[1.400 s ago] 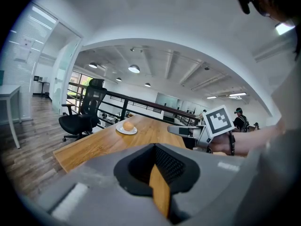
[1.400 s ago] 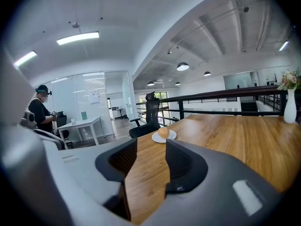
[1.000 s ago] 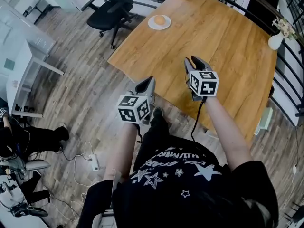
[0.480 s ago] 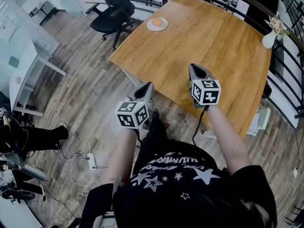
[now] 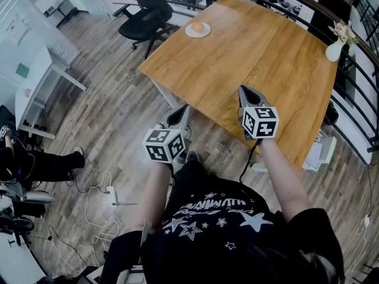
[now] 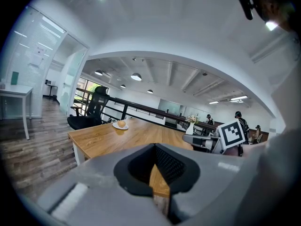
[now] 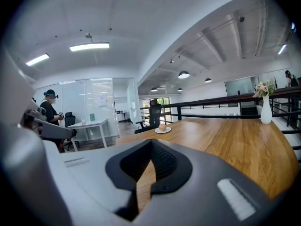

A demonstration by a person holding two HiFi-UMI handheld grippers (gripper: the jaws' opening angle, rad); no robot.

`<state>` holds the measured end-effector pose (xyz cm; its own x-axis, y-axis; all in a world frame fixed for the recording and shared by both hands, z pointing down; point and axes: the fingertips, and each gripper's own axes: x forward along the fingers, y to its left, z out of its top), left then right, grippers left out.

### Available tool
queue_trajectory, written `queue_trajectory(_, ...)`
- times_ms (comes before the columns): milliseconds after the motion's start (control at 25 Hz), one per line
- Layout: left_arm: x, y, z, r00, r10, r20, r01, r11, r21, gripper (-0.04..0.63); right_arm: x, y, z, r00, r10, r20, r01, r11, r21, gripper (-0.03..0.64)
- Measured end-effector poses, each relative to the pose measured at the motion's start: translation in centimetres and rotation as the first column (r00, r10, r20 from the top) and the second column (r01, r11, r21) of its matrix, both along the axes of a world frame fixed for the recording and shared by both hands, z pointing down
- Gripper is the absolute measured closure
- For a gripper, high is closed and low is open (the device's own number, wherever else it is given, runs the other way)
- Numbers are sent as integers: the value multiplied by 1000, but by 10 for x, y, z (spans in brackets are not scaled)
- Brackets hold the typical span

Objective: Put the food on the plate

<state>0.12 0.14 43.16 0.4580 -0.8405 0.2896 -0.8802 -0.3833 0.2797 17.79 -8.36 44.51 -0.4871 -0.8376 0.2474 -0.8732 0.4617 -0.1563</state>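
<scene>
Head view: food (image 5: 197, 26) on plate (image 5: 206, 32), well beyond left gripper (image 5: 184, 109), right gripper (image 5: 246, 90)

The food (image 5: 198, 26) on the plate (image 5: 189, 33) is too small to name: 1 round orange lump. The right tongs (image 5: 246, 90) hide part of the near edge of the table (image 5: 266, 52). A person (image 5: 41, 165) is cut off at the left edge.

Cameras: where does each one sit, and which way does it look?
Head view: on the person's head, facing steeply down at the table; shows both arms, shirt, left gripper and right gripper.
Left gripper view: rides the left gripper, facing along its fingers across the table towards the plate.
Right gripper view: rides the right gripper, facing along its own fingers towards that plate.
Shared: both gripper views see the food on the plate.
</scene>
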Motion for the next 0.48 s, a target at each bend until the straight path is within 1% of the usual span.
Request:
queue_trajectory(80, 1, 4, 1, 1000, 0, 0, 0, 1000, -5, 594, 1, 4, 0, 1000, -11, 2, 11, 1000, -13, 617)
queue_trajectory(280, -3, 6, 1, 1000, -12, 1, 12, 1000, -4, 594, -3, 15, 1, 996, -56, -63, 56, 998, -13, 617)
queue_trajectory(480, -7, 12, -2, 1000, -16, -1, 16, 1000, -4, 594, -7, 28, -1, 994, -73, -86, 73, 997, -10, 617)
